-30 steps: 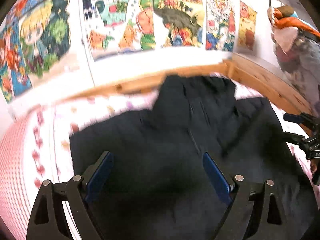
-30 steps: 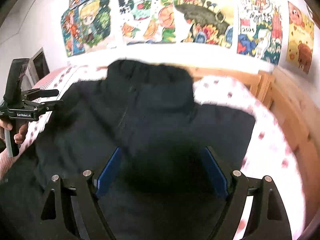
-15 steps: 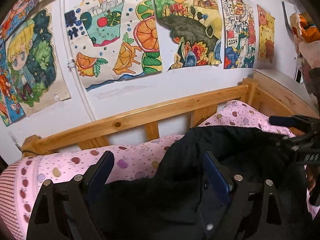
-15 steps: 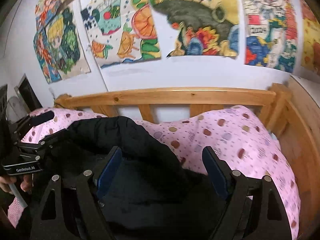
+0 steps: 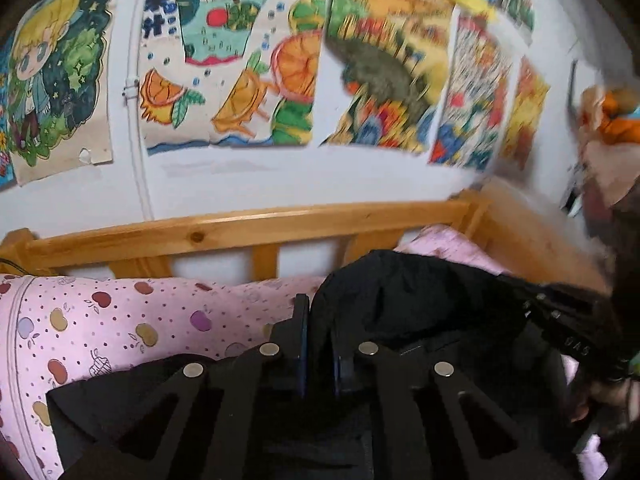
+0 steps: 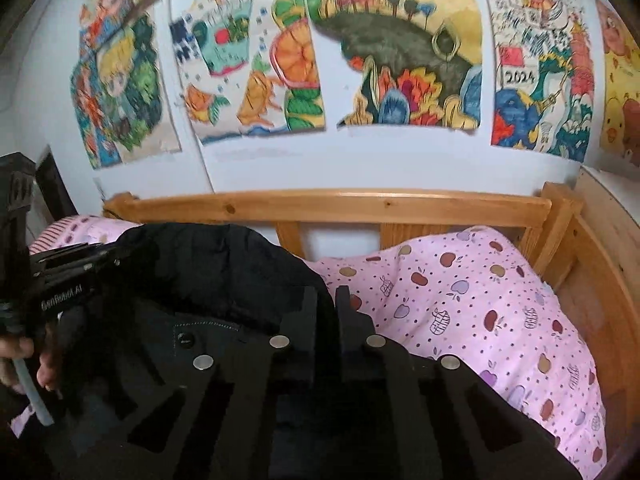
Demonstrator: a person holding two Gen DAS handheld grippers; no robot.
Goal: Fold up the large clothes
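A large black jacket (image 5: 420, 304) lies on the pink apple-print bedding (image 5: 100, 328), its top bunched near the headboard; it also shows in the right wrist view (image 6: 224, 272). My left gripper (image 5: 318, 320) is shut on a fold of the jacket's black cloth. My right gripper (image 6: 326, 308) is shut on the jacket's edge next to the pink bedding (image 6: 480, 304). The left gripper's body (image 6: 60, 276) shows at the left of the right wrist view, the right gripper's body (image 5: 568, 328) at the right of the left wrist view.
A wooden headboard rail (image 6: 340, 204) runs behind the bedding, with a wooden side rail (image 6: 600, 280) at the right. Coloured drawings (image 6: 392, 60) cover the white wall. Clothes (image 5: 608, 128) hang at the far right in the left wrist view.
Both grippers were open over the jacket a second ago; they dropped toward its top end and are now shut on the cloth.
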